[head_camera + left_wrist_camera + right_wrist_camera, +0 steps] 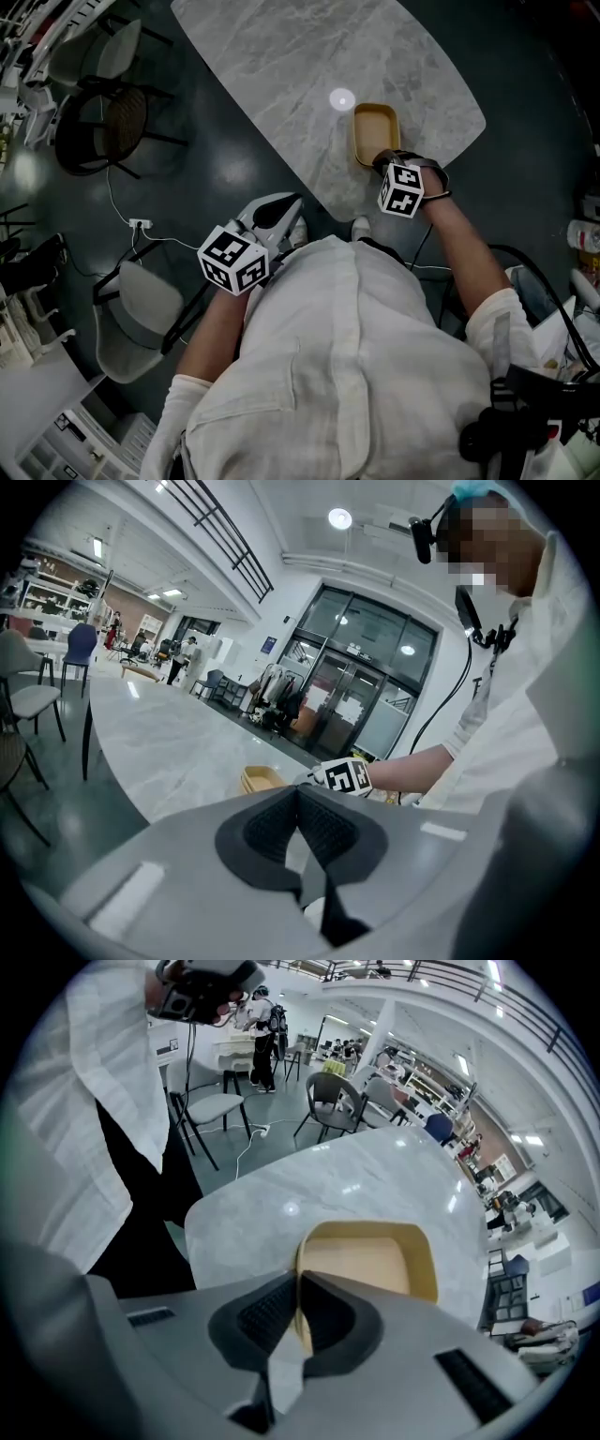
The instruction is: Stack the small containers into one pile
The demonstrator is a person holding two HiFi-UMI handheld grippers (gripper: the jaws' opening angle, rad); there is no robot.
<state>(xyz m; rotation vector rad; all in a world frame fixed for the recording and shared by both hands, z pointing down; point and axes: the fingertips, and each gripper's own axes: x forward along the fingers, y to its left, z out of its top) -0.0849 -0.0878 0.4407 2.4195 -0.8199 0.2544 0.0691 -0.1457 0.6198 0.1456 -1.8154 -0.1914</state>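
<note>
At centre right of the head view, the right gripper (382, 162) pinches the near rim of the yellow container (375, 129) on the marble table (281, 56); that thin hold may slip. The left gripper (286, 206) is closed on nothing.

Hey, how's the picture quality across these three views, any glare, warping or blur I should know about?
Head view: dim overall, with one round glare spot on the marble table near the yellow container. Left gripper view: strong fisheye warping, dark corners, a blown-out ceiling lamp and a mosaic patch. Right gripper view: same warping, the table edge bowed, small light reflections on the marble.
</note>
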